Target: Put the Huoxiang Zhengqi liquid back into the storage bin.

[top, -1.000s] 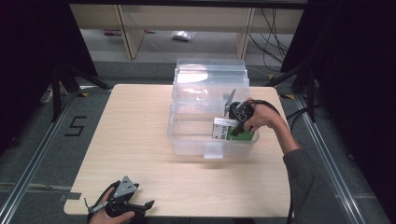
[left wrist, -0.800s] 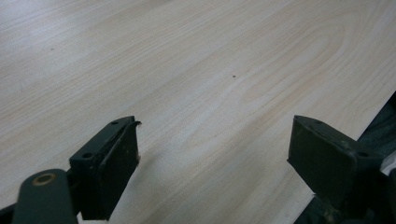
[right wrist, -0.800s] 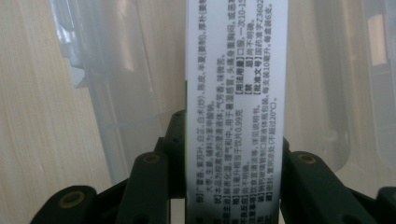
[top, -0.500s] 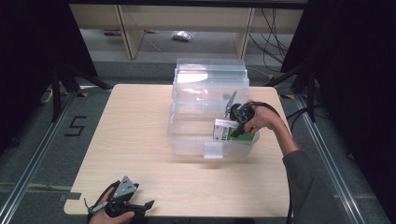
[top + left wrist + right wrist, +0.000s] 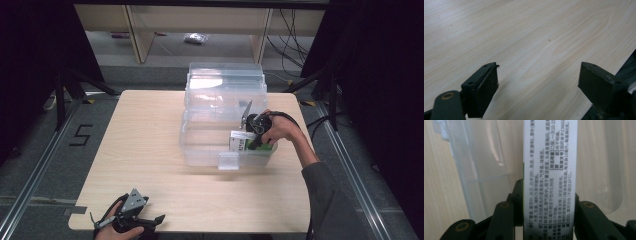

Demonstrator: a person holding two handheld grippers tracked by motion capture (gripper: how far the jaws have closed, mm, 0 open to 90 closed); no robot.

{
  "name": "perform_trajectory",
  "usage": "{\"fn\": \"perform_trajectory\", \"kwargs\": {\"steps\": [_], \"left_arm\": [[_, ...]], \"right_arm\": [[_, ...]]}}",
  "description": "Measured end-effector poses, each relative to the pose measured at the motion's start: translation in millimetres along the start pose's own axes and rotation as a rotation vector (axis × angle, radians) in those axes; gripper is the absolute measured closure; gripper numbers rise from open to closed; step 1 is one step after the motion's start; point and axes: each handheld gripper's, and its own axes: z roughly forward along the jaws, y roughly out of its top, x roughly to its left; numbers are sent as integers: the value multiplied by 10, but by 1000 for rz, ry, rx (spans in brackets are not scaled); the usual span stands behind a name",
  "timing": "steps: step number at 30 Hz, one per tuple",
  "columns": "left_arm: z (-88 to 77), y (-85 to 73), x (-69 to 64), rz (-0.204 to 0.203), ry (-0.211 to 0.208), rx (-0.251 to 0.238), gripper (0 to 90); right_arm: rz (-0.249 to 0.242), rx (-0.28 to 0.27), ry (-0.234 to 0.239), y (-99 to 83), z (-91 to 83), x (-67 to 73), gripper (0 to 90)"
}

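Note:
A white and green carton (image 5: pixel 239 142) printed with small text (image 5: pixel 549 170) is inside the clear plastic bin (image 5: pixel 200 150), at its right end. My right gripper (image 5: pixel 248 139) reaches down into the bin and is shut on the carton, its two black jaws (image 5: pixel 549 205) pressed against the carton's narrow sides. My left gripper (image 5: pixel 150 220) rests low at the front left of the wooden table (image 5: pixel 150 130). Its jaws (image 5: pixel 537 82) stand wide open over bare wood (image 5: pixel 524 37), with nothing between them.
The bin's clear lid (image 5: pixel 225 82) stands folded back behind it, and a latch tab (image 5: pixel 228 161) sticks out of its front wall. Shelving (image 5: pixel 200 30) and cables lie on the floor beyond the table. The table's front edge runs just beside my left gripper.

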Motion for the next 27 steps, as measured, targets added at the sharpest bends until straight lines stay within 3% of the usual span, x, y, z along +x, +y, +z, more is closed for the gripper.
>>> {"fn": "perform_trajectory", "kwargs": {"steps": [1, 3, 4, 17, 20, 21, 22, 25, 26, 27], "left_arm": [[-2, 0, -3, 0, -5, 0, 156], [2, -1, -5, 0, -3, 0, 156], [2, -1, -4, -1, -3, 0, 156], [13, -2, -2, -5, 10, -2, 156], [13, -4, 0, 4, 7, 5, 156], [14, -4, -3, 0, 8, 2, 156], [13, -2, -3, 1, 8, 3, 156], [4, 1, -8, 8, -1, 10, 156], [15, -2, -3, 3, 9, 4, 156], [15, -2, -3, 3, 9, 4, 156]], "right_arm": [[19, 4, -5, 0, -2, 11, 643], [-8, 9, 2, 6, 18, 5, 642], [12, 17, 0, 8, 24, 25, 642], [11, 15, 21, -34, 114, 24, 620], [43, 1, 28, -45, 41, 49, 578], [29, -4, 24, -47, 19, 46, 574], [63, -29, 26, -59, -52, 74, 554], [40, -29, 4, -90, -128, 68, 528], [73, -55, 15, -104, -185, 89, 516], [73, -55, 15, -104, -185, 89, 516]]}}
